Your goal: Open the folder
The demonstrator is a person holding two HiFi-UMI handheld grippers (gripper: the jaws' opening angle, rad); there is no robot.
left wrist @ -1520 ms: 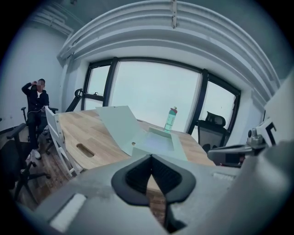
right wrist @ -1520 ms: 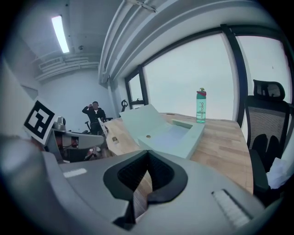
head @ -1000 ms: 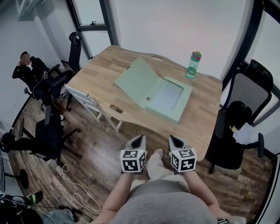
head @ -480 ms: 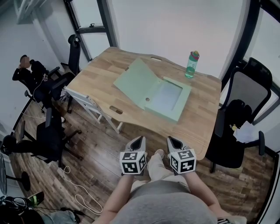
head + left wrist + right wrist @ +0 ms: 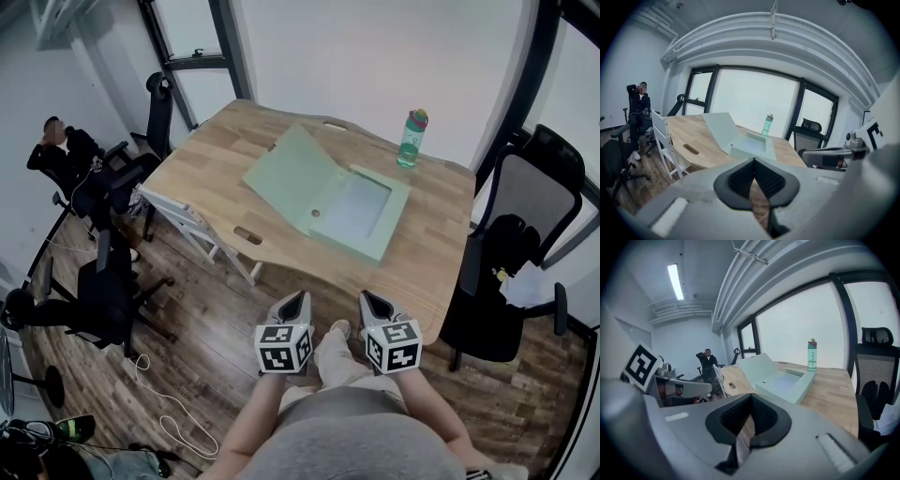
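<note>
A pale green box folder (image 5: 361,214) lies open on the wooden table (image 5: 441,267), its lid (image 5: 286,178) propped up slantwise to the left. Both grippers hang well short of the table, over the floor in front of the person's body. In the head view the left gripper (image 5: 298,298) and the right gripper (image 5: 367,298) point toward the table, side by side. The left gripper view shows the left gripper (image 5: 753,161) with jaws shut and empty, the folder (image 5: 750,145) far ahead. The right gripper (image 5: 751,397) also has its pads together, holding nothing, with the folder (image 5: 785,380) beyond.
A green water bottle (image 5: 412,138) stands at the table's far right edge. A white folding chair (image 5: 183,214) leans by the table's left side. Black office chairs (image 5: 511,272) stand to the right. A person (image 5: 61,150) sits far left. A cable (image 5: 169,412) lies on the floor.
</note>
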